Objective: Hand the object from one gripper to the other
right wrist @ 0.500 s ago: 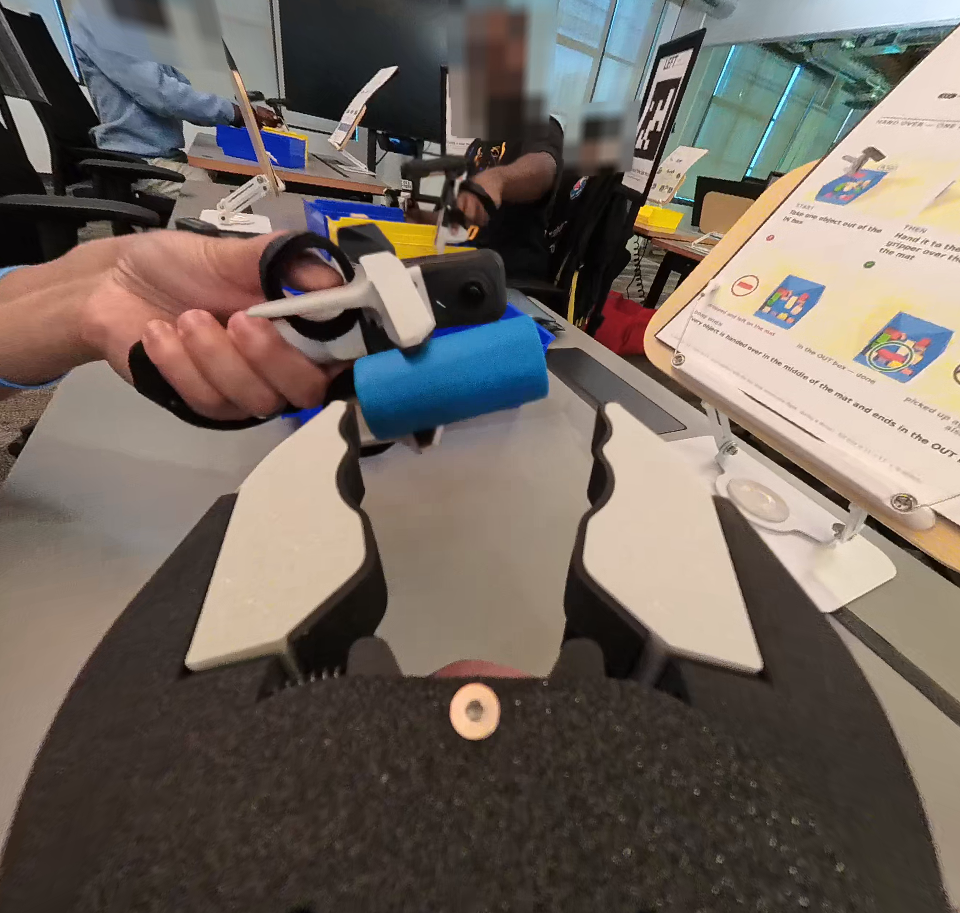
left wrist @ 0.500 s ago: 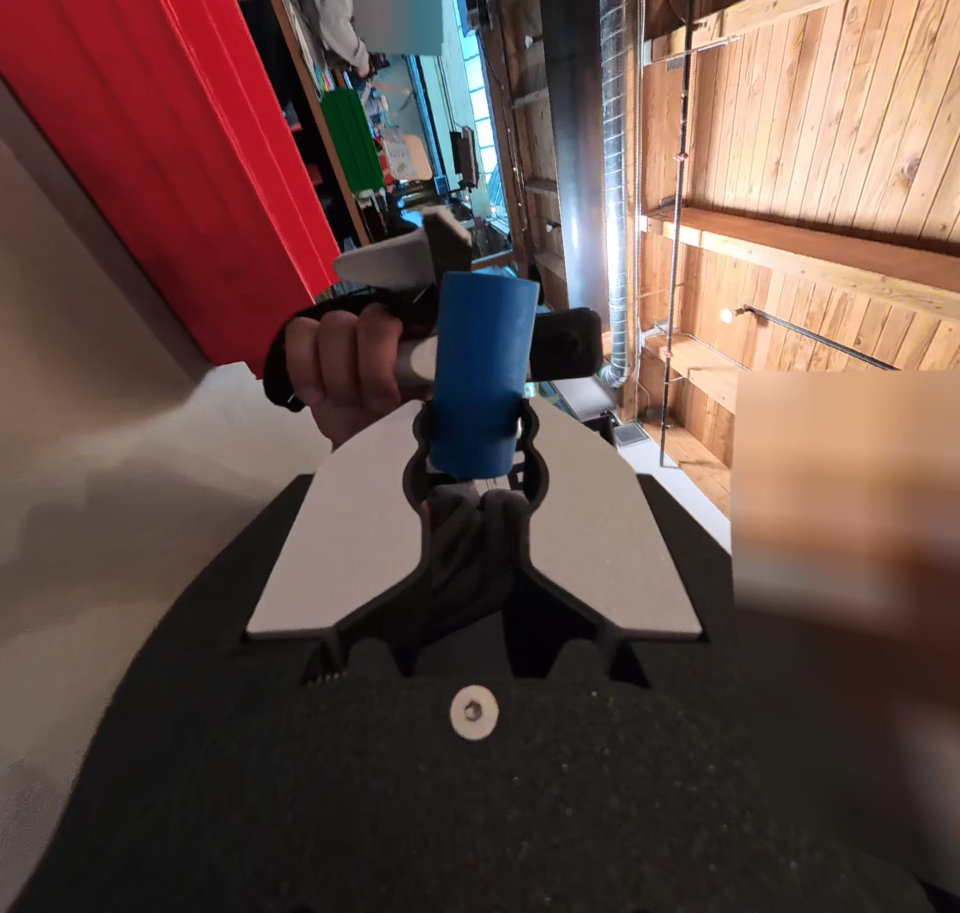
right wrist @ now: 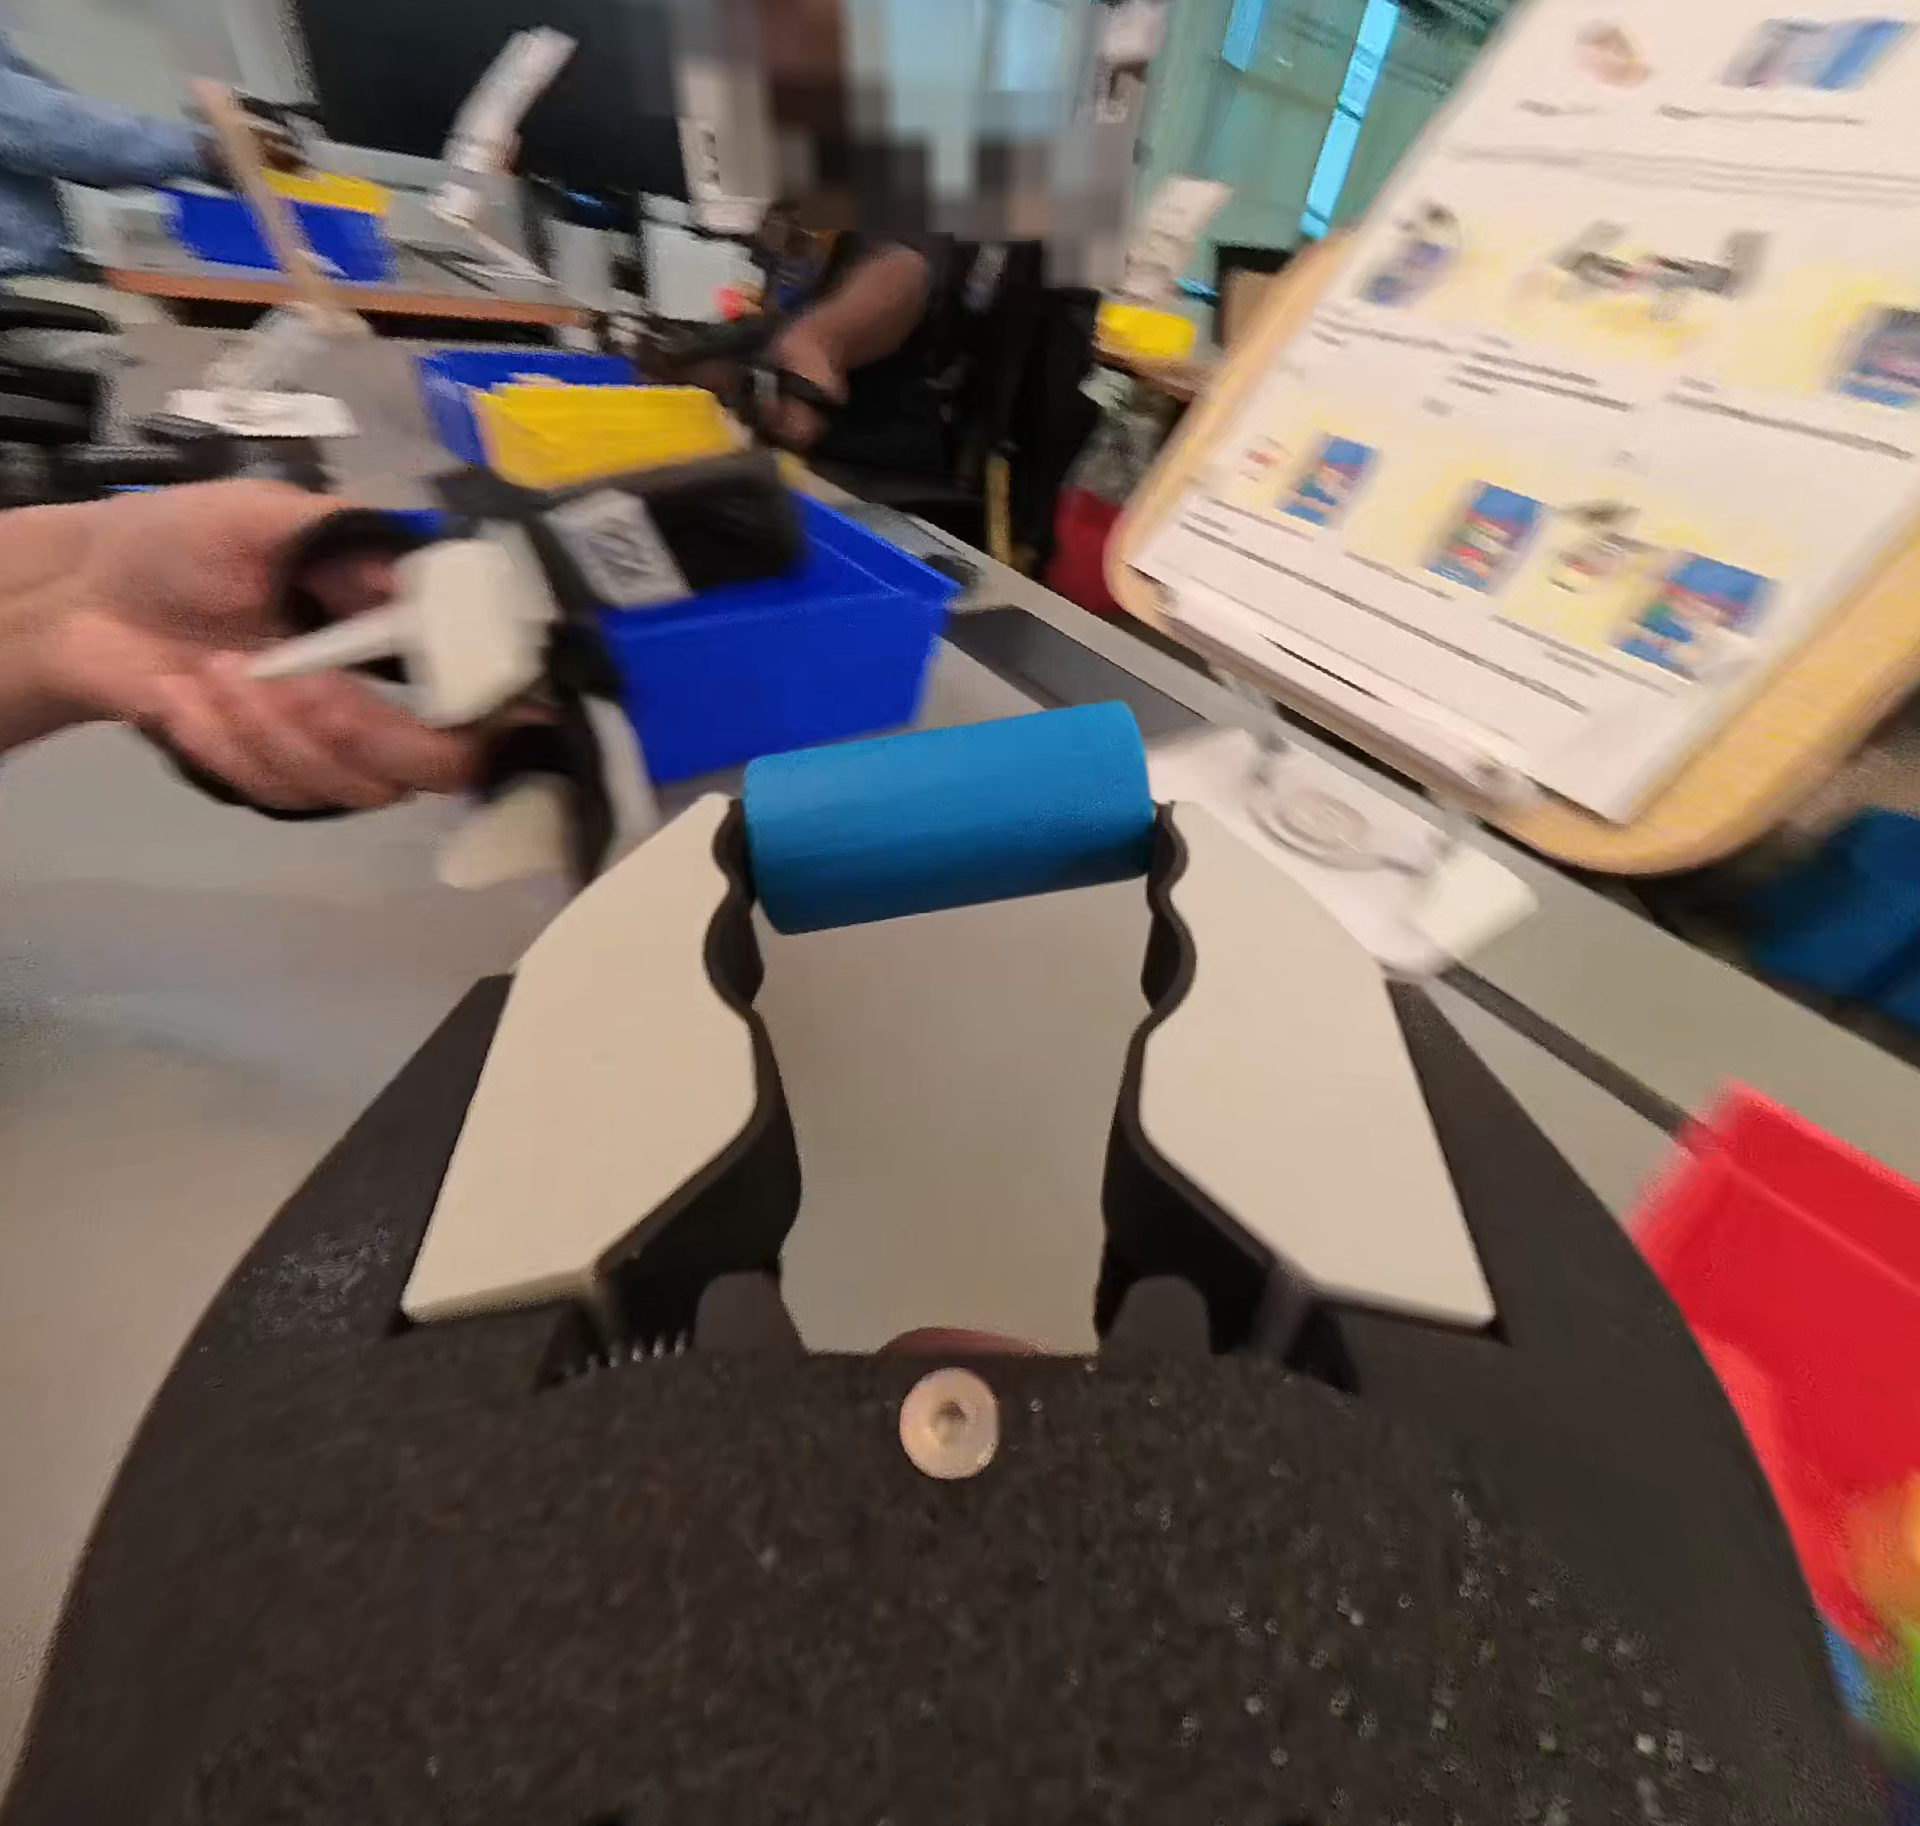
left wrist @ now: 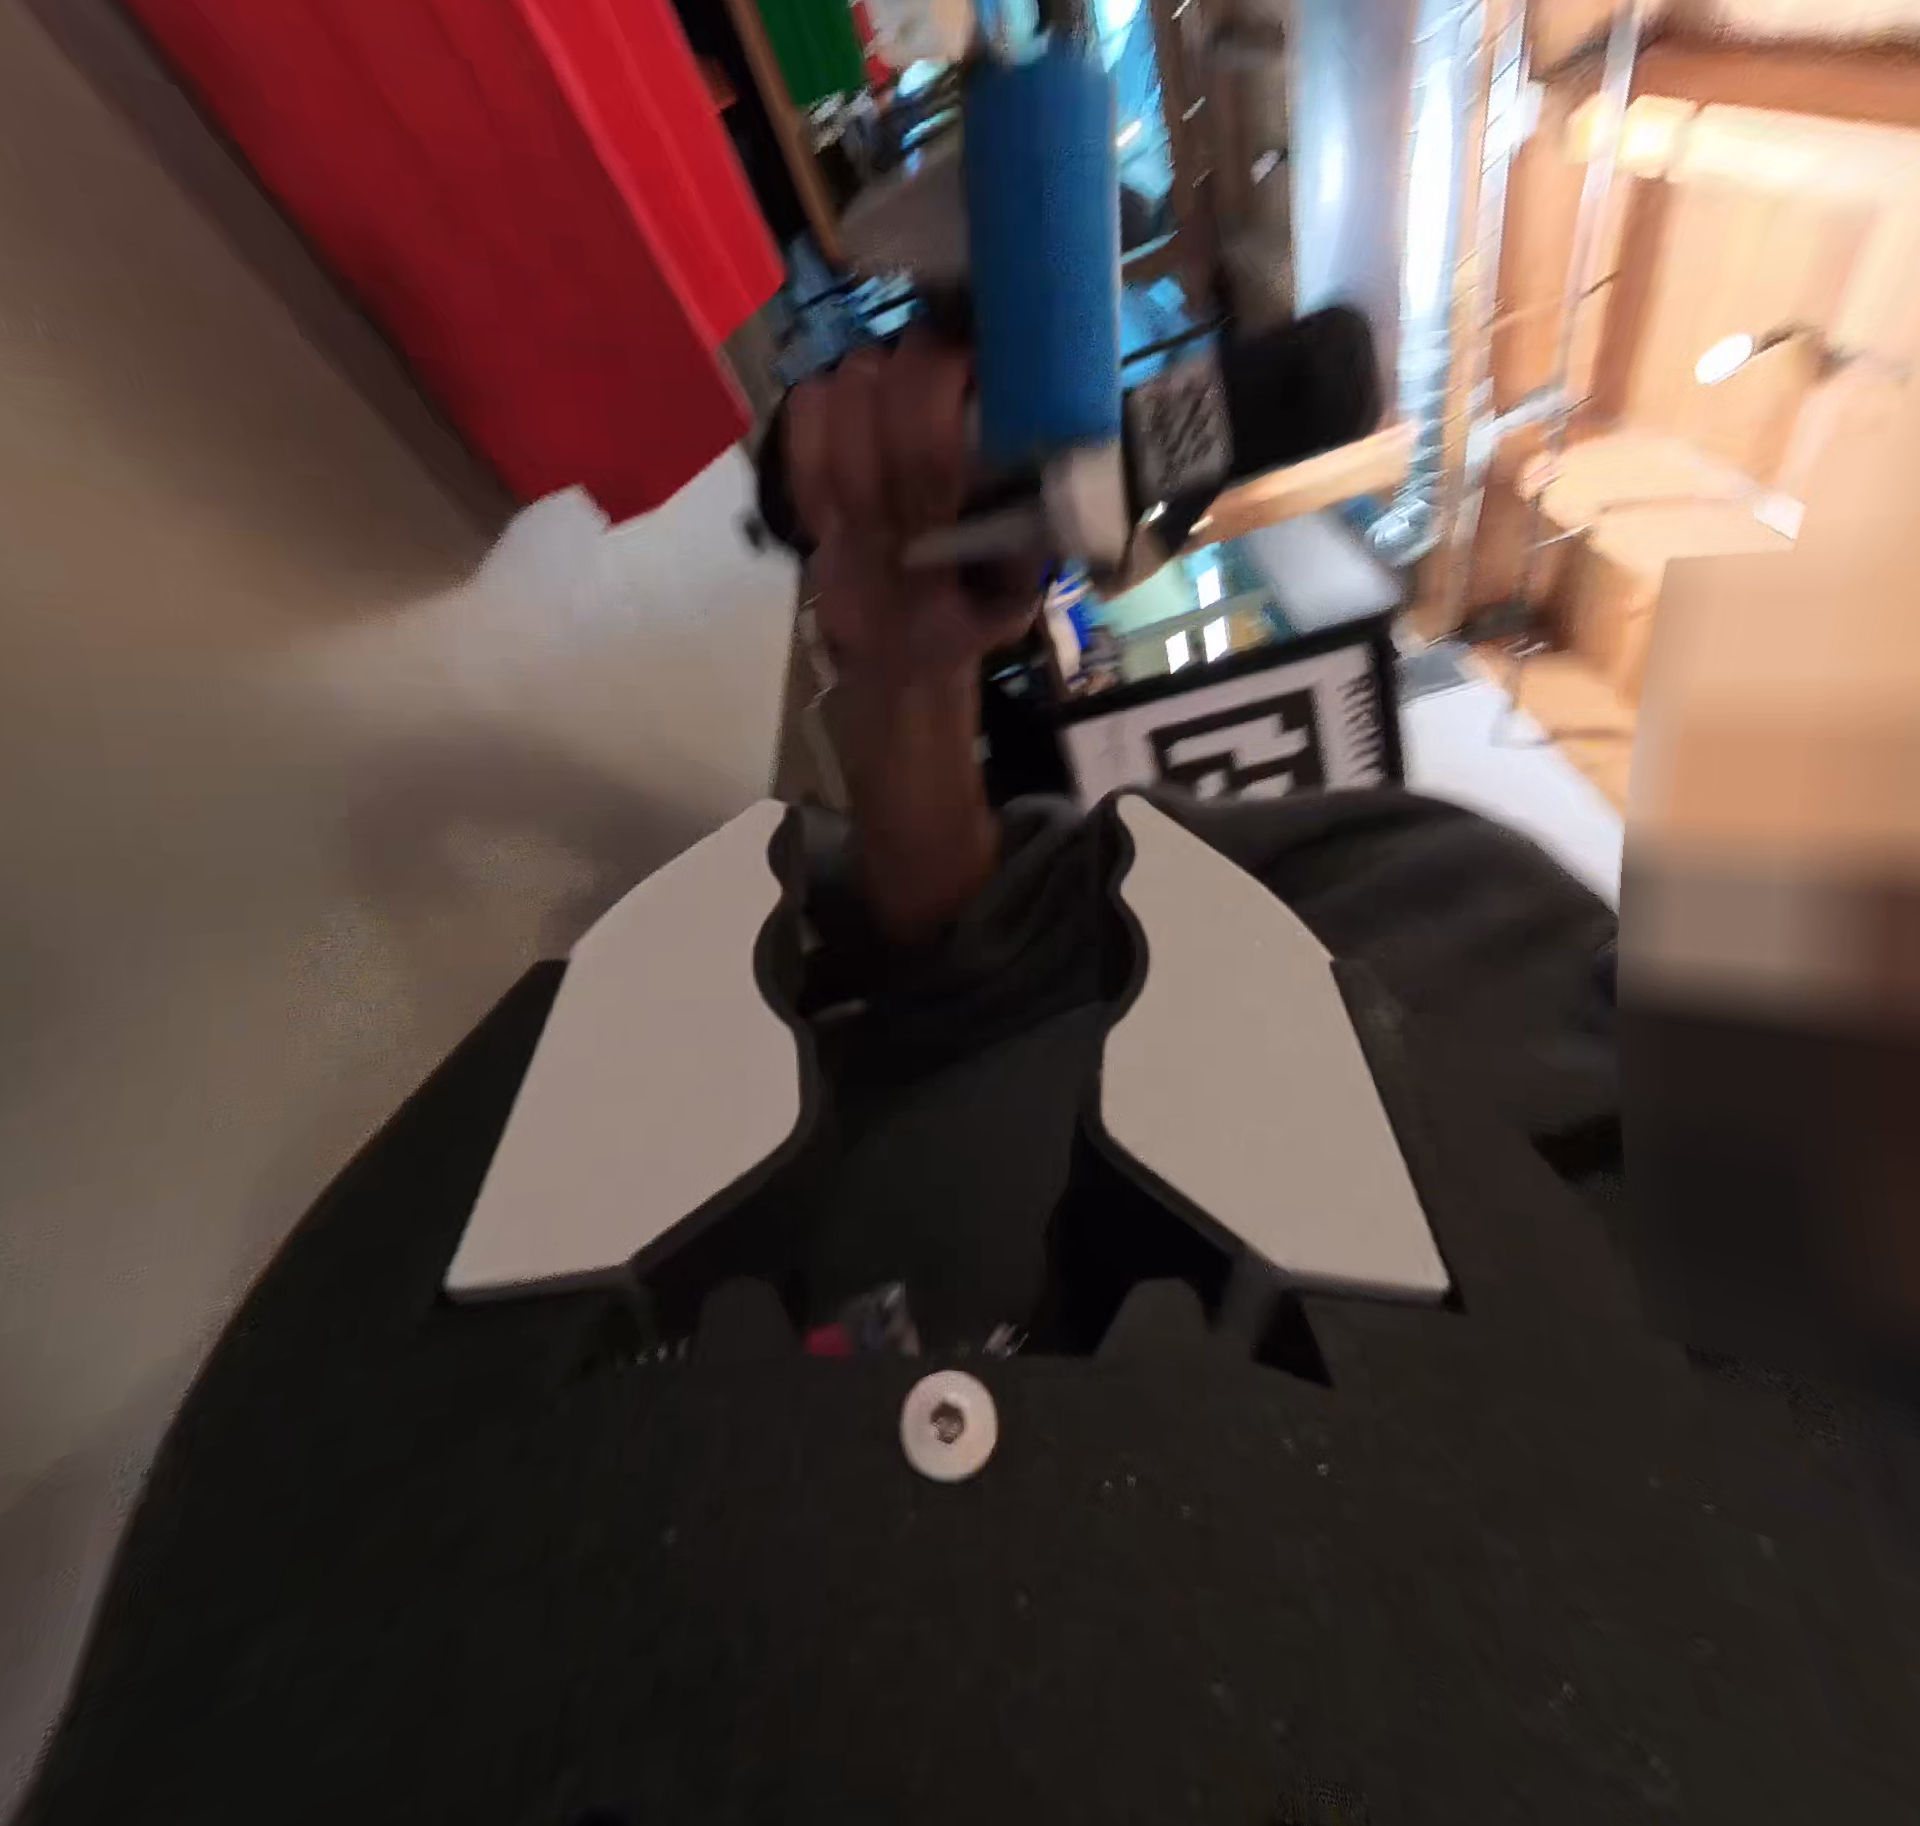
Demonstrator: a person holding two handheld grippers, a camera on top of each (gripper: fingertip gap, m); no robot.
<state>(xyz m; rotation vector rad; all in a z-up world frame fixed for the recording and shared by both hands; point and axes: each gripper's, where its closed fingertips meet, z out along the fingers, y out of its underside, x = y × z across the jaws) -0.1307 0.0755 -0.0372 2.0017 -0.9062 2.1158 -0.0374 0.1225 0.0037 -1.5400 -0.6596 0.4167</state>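
Note:
The blue foam cylinder [right wrist: 945, 831] lies crosswise between the fingertips of my right gripper [right wrist: 945, 826], which is shut on its two ends above the grey table [right wrist: 260, 997]. My left gripper [left wrist: 951, 831] is open and empty, its fingers well apart. It also shows in the right wrist view [right wrist: 561, 800], blurred, in a person's hand [right wrist: 208, 654] to the left of the cylinder and apart from it. In the left wrist view the cylinder [left wrist: 1044, 218] appears blurred and farther off, upright in the picture, with the hand [left wrist: 883, 550] that holds the right gripper beside it.
A blue bin [right wrist: 769, 654] with yellow contents stands behind the cylinder. A red bin [right wrist: 1808, 1309] is at the right, and shows in the left wrist view [left wrist: 468, 166]. An instruction board on a stand [right wrist: 1558, 405] leans at the back right. People sit at tables behind.
My left gripper has let go of the blue cylinder, opened and drawn back. My right gripper, open before, has shut on the cylinder. The two grippers have moved apart.

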